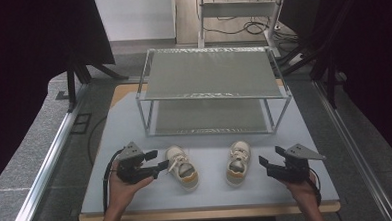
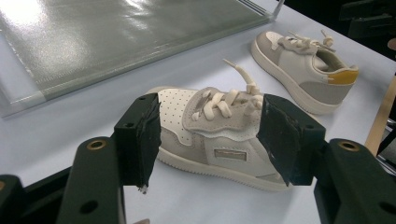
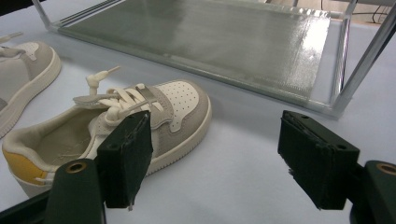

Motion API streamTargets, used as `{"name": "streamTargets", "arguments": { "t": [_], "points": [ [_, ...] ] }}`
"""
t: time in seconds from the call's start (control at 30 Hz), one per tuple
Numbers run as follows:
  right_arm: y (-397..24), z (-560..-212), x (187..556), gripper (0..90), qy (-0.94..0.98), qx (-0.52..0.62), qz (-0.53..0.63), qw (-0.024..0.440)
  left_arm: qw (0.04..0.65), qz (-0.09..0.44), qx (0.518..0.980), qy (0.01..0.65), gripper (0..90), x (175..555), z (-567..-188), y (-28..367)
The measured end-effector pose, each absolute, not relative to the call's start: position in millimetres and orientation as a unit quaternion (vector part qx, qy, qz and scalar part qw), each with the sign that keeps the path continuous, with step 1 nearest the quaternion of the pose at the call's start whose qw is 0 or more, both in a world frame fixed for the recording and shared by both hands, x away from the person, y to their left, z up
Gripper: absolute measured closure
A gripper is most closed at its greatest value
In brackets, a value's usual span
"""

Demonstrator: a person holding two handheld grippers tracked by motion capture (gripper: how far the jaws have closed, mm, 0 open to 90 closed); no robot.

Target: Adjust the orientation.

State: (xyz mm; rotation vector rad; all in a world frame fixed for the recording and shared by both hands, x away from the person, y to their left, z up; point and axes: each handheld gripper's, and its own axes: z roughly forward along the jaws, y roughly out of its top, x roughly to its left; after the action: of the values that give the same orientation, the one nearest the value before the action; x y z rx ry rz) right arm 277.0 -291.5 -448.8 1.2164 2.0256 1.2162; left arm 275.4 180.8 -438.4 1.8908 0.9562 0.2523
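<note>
Two small white-and-grey sneakers with yellow heel tabs lie on the pale table, toes toward the rack: the left shoe [image 1: 182, 167] and the right shoe [image 1: 238, 162]. My left gripper [image 1: 157, 161] is open at the left shoe's outer side. In the left gripper view, that shoe [image 2: 219, 149] lies just past the open jaws of the left gripper [image 2: 205, 135], untouched by the pads. The other sneaker [image 2: 303, 65] is farther off. My right gripper [image 1: 271, 156] is open, a little right of the right shoe. In the right gripper view, that shoe [image 3: 154, 112] sits left of the open right gripper [image 3: 215, 154].
A two-tier metal rack [image 1: 212, 72] with bare shelves stands behind the shoes; its lower shelf [image 3: 210, 37] is close ahead. The table's front edge [image 1: 208, 210] runs just below my hands. Dark stands and cables sit beyond the table.
</note>
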Motion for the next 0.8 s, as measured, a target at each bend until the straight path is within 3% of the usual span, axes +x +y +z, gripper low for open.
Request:
{"name": "streamTargets", "arguments": {
  "t": [0.8],
  "points": [
    [-268.2, -447.7, 276.8, 33.9, 0.761, 0.406, 0.455, 0.22, 0.48, 0.1, 0.778, 0.393, 39.0, 269.1, -438.1, 184.7]
  ]
}}
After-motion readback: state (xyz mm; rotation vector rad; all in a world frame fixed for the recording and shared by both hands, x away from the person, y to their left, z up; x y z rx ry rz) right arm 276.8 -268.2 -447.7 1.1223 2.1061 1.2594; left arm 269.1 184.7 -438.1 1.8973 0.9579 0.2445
